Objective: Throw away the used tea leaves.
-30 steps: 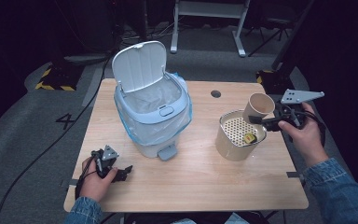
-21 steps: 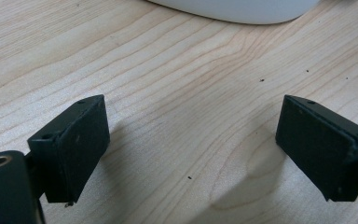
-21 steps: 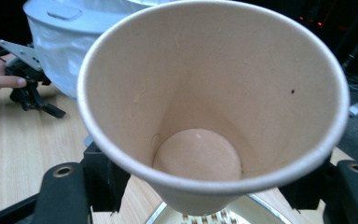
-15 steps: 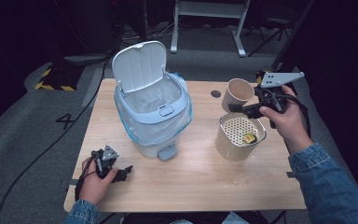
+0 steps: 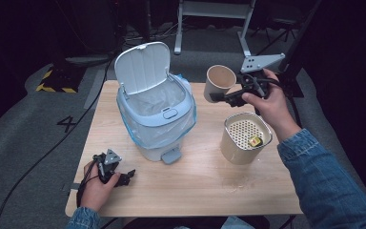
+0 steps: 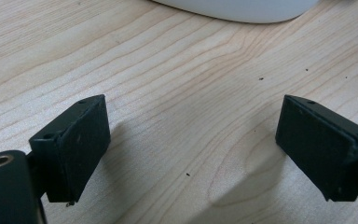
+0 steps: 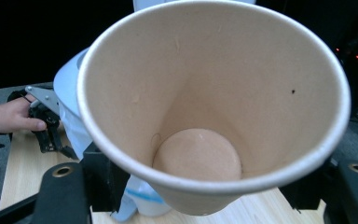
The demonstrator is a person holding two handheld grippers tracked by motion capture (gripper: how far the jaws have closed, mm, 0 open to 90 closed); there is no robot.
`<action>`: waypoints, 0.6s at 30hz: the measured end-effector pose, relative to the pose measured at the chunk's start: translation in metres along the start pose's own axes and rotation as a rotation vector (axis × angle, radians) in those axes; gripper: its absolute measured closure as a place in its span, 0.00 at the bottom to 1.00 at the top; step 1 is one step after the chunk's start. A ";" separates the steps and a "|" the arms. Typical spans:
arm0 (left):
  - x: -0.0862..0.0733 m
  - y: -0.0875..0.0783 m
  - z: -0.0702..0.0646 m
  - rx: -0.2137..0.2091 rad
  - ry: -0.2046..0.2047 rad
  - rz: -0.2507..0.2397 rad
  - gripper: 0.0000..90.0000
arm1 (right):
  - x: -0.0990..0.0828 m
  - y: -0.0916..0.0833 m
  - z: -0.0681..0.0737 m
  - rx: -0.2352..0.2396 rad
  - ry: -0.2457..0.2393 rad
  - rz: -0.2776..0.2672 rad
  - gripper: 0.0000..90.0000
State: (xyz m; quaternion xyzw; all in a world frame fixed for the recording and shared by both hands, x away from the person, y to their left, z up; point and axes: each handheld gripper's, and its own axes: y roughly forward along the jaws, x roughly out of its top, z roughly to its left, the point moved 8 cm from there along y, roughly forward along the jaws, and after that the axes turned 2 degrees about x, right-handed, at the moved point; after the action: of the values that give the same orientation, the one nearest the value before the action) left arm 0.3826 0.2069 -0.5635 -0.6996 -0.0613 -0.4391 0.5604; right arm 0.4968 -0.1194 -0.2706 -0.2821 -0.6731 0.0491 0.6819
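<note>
Now that the right gripper (image 5: 218, 97), clamped on the paper cup (image 5: 218, 82), has swung over from the strainer pot (image 5: 244, 137), dumping into the bin (image 5: 155, 114) looks next.

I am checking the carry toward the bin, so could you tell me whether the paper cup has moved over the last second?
Yes. Held in the right gripper, the paper cup has moved left and up the high view, from beside the cream canister toward the open bin.

You're at a light wood table (image 5: 195, 191) on grey carpet floor (image 5: 24, 143), dark room. Black-yellow hazard tape (image 5: 52, 88) far left, a "4" marking (image 5: 68, 124) beside the table, white metal frame legs (image 5: 209, 28) behind, black cable (image 5: 43, 157) crossing the floor
</note>
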 end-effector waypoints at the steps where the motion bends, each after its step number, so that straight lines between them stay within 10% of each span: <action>1: 0.000 0.000 0.000 0.000 0.000 0.000 0.11 | 0.004 0.005 0.000 0.006 -0.007 0.001 0.33; 18: 0.000 0.000 -0.001 -0.004 -0.003 0.001 0.11 | 0.048 0.068 0.010 0.026 -0.051 -0.035 0.33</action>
State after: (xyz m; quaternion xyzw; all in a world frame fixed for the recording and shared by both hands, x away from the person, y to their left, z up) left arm 0.3817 0.2065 -0.5636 -0.7014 -0.0610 -0.4378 0.5592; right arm 0.5131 -0.0375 -0.2592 -0.2600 -0.6943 0.0533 0.6689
